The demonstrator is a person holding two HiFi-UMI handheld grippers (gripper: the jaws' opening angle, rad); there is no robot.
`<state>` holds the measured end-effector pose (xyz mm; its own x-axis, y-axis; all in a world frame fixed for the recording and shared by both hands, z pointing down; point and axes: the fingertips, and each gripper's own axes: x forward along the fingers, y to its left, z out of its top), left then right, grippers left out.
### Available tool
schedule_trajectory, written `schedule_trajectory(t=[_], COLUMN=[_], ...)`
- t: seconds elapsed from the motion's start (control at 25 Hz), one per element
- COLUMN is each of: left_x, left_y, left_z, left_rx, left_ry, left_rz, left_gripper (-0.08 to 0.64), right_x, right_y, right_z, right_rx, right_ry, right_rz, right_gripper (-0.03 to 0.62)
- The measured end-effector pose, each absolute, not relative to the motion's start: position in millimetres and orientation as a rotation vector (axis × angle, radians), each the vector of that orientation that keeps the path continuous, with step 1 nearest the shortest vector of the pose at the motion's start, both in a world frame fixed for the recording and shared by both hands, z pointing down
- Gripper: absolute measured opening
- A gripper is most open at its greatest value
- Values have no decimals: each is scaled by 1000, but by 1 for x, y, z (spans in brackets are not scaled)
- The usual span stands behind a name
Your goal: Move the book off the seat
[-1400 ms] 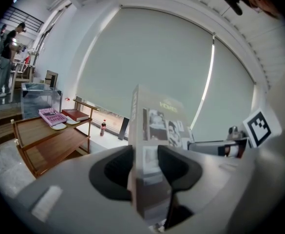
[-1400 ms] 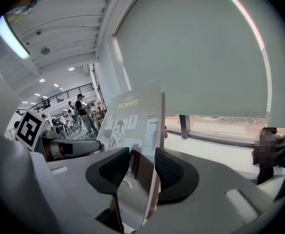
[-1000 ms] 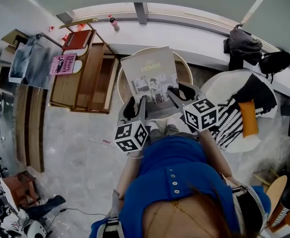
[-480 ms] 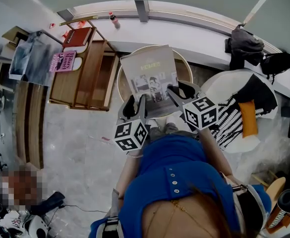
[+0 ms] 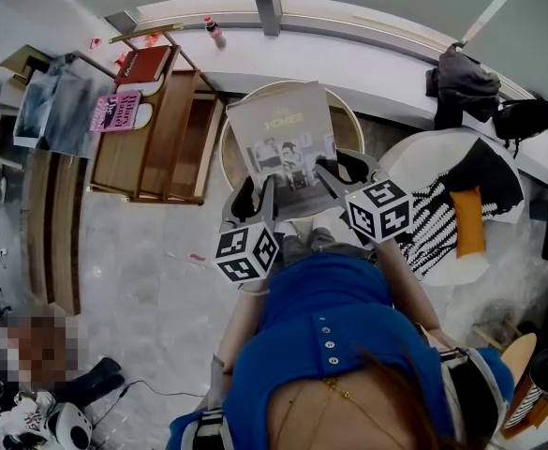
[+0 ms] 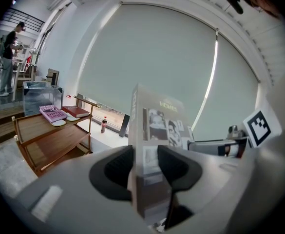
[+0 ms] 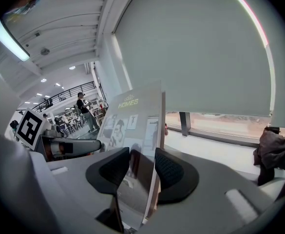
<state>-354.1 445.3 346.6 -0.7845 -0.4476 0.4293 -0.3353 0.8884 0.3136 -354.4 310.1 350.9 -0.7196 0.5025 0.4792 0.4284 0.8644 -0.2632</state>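
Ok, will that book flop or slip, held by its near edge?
Probably stiff: the book juts out flat beyond the left tool and right tool. Its cover shows reflections, so likely slick; it may slip. It's large, so possibly heavy.

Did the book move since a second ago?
No. The book covers the same part of the round seat as before; the whole picture just slid up a little.

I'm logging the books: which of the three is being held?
The grey book titled HOMES, clamped between the left gripper and the right gripper; the red book and the pink book lie on the wooden shelf.
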Motion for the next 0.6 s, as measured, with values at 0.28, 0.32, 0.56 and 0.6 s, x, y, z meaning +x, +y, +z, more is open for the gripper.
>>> schedule_trajectory(t=[0.28,0.32,0.56,0.6], left_x=[-359,-361,-387,-393], left_y=[446,447,459,461], left_z=[365,370,427,443], left_rx=[556,553,530,526], left_ry=[-2517,-2511,-2440,-2425], left_rz=[-291,-291,-306,-308], left_gripper=[160,160,161,161], right_x=[-360,-361,-387,-393], right_y=[311,312,324,326], right_z=[369,374,429,445], right_rx=[-667,-662,-626,-623], right_ry=[-2449,-2442,-2370,-2360], right_rz=[190,190,196,194], right_gripper=[170,170,170,170])
